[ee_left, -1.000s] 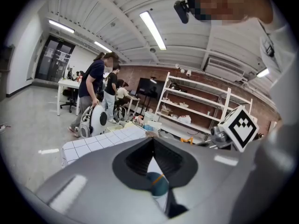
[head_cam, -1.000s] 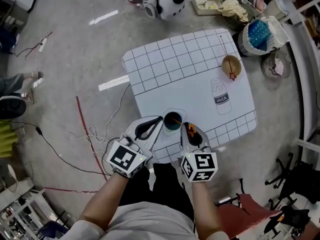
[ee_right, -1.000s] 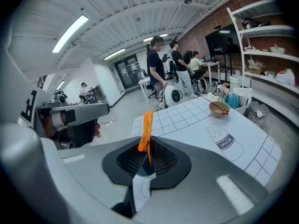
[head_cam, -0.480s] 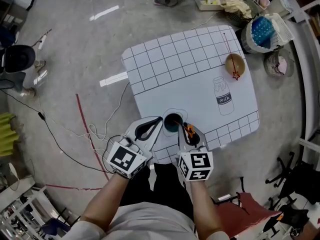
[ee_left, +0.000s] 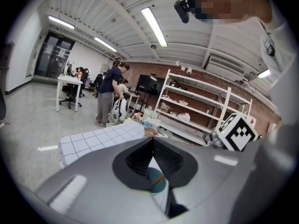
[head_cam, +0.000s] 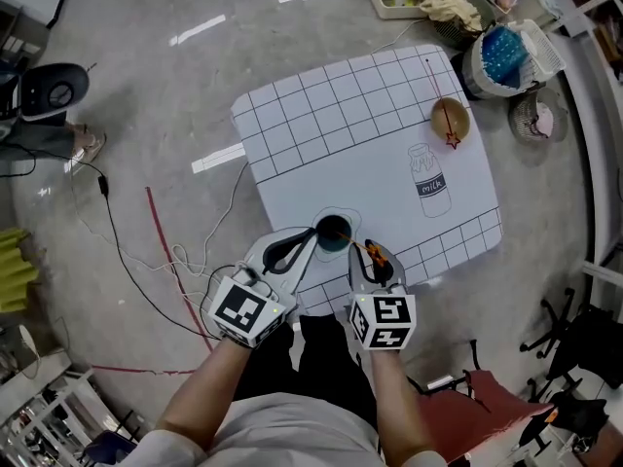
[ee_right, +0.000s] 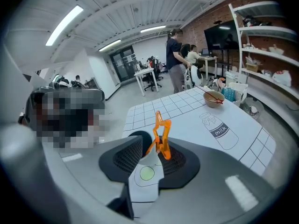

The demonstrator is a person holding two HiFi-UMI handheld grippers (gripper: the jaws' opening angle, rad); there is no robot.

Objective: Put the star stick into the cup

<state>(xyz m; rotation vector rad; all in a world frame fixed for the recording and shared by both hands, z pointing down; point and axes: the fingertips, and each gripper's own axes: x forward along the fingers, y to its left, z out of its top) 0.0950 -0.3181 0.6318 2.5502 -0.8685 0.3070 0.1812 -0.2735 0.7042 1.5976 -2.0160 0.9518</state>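
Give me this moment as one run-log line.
phase: release | right hand-held gripper: jaws just opening, star stick loose between them, far end in cup | left hand-held gripper: shut beside cup

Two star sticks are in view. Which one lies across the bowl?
The red star stick, resting over the wooden bowl at the far right of the table. The orange star stick is at the near edge instead.

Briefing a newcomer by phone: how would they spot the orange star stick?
On the white grid table, find the dark cup at the near edge. Beside it the orange star stick stands between the right gripper's jaws, which have just been opening. The only other star stick is red, in the tan bowl at the far corner.
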